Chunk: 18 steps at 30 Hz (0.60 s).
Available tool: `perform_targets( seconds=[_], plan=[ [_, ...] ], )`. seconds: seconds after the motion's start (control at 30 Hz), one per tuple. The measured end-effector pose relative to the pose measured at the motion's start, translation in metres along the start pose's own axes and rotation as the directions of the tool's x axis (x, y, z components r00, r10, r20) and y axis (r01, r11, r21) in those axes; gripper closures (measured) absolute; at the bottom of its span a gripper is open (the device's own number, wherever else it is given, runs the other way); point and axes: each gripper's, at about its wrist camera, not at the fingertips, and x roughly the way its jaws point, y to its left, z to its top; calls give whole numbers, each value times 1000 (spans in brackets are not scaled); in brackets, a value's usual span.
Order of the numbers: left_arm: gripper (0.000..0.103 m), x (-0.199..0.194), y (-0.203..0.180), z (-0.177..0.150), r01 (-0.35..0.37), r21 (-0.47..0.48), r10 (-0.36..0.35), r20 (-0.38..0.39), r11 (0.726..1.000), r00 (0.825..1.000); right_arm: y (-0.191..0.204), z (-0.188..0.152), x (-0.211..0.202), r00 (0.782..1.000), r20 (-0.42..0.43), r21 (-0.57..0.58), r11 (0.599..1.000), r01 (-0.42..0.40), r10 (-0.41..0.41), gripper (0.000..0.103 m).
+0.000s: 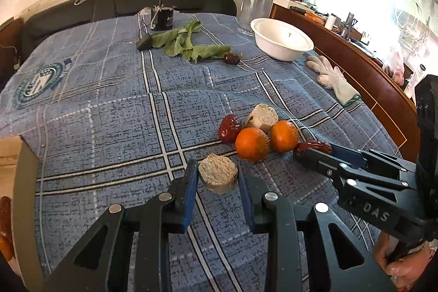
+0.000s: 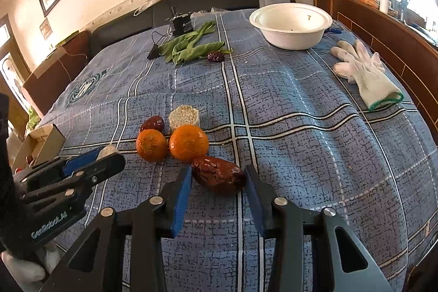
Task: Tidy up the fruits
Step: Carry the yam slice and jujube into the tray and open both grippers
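On the blue checked cloth [image 1: 109, 106], the left gripper [image 1: 218, 175] is clamping the near bread chunk [image 1: 218, 175]. Beside it two oranges [image 1: 252, 143] are sitting together. The right gripper [image 2: 217, 181] is straddling a red date [image 2: 219, 178]; whether its pads are pressing, I cannot tell.

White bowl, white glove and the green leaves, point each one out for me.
white bowl [image 2: 294, 41]: right wrist view, outer wall.
white glove [image 2: 369, 77]: right wrist view, palm.
green leaves [image 1: 189, 44]: left wrist view, middle of the bunch.
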Motion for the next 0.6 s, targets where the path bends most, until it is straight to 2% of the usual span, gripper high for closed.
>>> perform_targets(
  seconds=[0.13, 0.23, 0.37, 0.5, 0.6],
  plan=[
    [75, -33, 2, -4, -5, -42, 8, 74, 999, 997, 3, 0, -2, 1000, 12, -12, 1000, 9, -9, 63],
    [75, -68, 13, -16, 18, -119, -2, 130, 993, 991, 9, -2, -7, 999, 28, -44, 999, 25, -23, 63],
    [75, -111, 36, -34, 32, -191, -1, 160, 981, 987, 17, -10, -19, 1000, 25, -56, 998, 6, -5, 63],
    [75, -157, 76, -52, -29, -277, 84, 190, 960, 978, 35, -15, -42, 997, 38, -60, 996, -63, 65, 63],
    [75, -179, 112, -64, -129, -349, 198, 170, 928, 965, 62, -12, -58, 987, 36, -80, 985, -155, 158, 63]
  ],
)
